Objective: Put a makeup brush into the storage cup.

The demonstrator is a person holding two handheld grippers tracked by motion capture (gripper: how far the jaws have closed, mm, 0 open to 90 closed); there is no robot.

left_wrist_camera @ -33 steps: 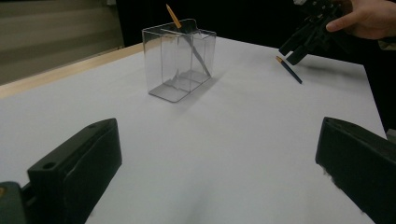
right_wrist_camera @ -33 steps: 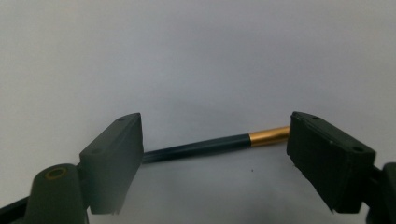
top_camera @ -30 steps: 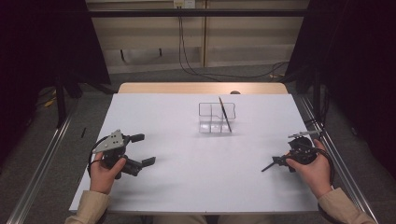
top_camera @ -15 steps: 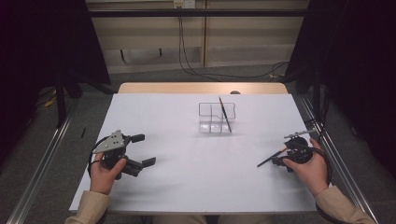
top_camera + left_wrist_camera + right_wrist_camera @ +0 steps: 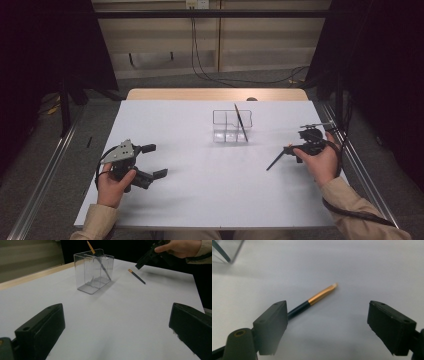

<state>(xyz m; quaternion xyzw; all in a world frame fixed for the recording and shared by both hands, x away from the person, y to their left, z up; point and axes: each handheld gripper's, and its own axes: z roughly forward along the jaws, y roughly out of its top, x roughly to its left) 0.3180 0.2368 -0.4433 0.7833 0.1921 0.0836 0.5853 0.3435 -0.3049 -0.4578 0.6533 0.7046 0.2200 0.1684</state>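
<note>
**Right gripper view: a slim brush lies between parted jaws**

Right gripper view looks straight down at a thin brush (image 5: 317,298), dark-handled with a gold ferrule and a pale tip, lying flat on the white worktop (image 5: 362,265). The right hand-held gripper (image 5: 327,325) hangs over it with its jaws well apart; they have just been opening, and the handle runs under the left jaw without either pad pressing on it, so nothing is held.

From the high view the brush (image 5: 276,160) sits to the right of the clear divided holder (image 5: 232,127), apart from it, and a second brush (image 5: 240,121) already leans inside that holder. The left hand-held gripper (image 5: 156,161) rests on the worktop's near left, jaws wide and empty.

To my eye the brush is light and stiff, a narrow round stick that will roll or skate on the smooth sheet if nudged sideways. I would take it across the dark handle, just behind the ferrule, with the pads square to its length. The bristle end looks soft and should be left alone. A pinch too near one end would let it swing.
</note>
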